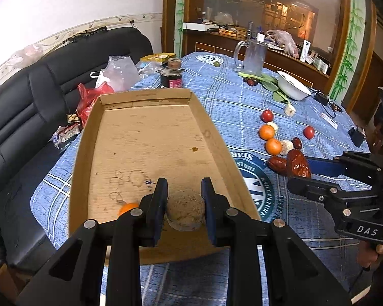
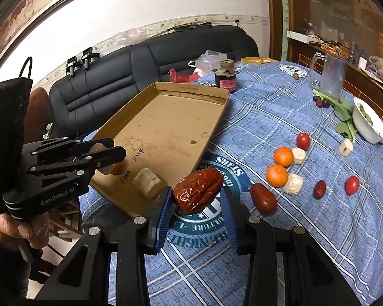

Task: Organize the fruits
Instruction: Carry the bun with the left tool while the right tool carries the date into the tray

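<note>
— Now, left gripper (image 1: 183,205) closed on a brown lump (image 1: 186,210) over the cardboard tray (image 1: 150,137)?
— Yes. Right gripper (image 2: 197,204) pinching a red date (image 2: 198,193) beside the tray; could slip, barely clamped.

L tool (image 1: 183,204) clamped, R tool (image 2: 195,214) part-open w/ load

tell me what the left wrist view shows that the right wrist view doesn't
Only the left wrist view shows the brown round fruit face-on between the left hand-held gripper fingers.

Only the right wrist view shows the pale banana chunk lying in the cardboard tray near its front edge.

Both show the tray, the red date in the right hand-held gripper, two oranges and the glass mug on the blue tablecloth.
</note>
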Tool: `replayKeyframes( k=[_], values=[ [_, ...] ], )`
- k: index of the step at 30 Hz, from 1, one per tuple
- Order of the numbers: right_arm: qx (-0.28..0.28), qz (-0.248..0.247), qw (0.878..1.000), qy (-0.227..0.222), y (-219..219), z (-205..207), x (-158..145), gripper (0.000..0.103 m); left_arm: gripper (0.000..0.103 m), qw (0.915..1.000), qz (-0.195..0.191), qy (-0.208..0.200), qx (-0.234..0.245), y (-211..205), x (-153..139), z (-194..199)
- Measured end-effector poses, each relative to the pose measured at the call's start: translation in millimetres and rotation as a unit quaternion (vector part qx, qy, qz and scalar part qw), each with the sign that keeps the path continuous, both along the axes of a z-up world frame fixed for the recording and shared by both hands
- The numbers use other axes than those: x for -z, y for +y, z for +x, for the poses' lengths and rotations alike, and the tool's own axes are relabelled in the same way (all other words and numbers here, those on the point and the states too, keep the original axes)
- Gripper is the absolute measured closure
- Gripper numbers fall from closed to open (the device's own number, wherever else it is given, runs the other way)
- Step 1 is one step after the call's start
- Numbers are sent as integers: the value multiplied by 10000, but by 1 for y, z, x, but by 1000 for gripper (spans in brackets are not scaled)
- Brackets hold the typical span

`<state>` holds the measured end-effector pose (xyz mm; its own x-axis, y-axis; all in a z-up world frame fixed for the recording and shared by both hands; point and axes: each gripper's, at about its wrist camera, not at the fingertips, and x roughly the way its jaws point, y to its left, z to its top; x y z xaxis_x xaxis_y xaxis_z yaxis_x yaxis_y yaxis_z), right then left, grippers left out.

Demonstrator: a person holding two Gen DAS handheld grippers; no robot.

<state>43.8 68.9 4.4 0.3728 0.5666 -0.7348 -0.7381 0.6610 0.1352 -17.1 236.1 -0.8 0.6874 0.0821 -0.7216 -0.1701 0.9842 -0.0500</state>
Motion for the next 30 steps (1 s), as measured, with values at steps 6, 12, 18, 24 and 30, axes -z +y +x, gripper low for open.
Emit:
replayKeyframes(
  k=[6, 12, 18, 24, 30],
  values=[
    [-166, 57, 9998, 108, 28, 8, 6, 65, 79, 9995, -149, 69, -264, 29, 3, 11],
    [-375, -13, 9991, 219, 74, 20, 22, 65, 79, 9978, -186, 262, -587, 63, 13, 27],
    [-500, -239, 9978, 367, 108, 32, 44, 65, 79, 9963, -152, 526, -667, 74, 30, 39],
    [-629, -397, 9962, 463, 118, 35, 58, 65, 78, 9946, -112, 826, -616, 73, 45, 47],
    [-648, -395, 9959, 491, 116, 37, 59, 63, 78, 9934, -144, 956, -623, 71, 53, 48]
  ],
)
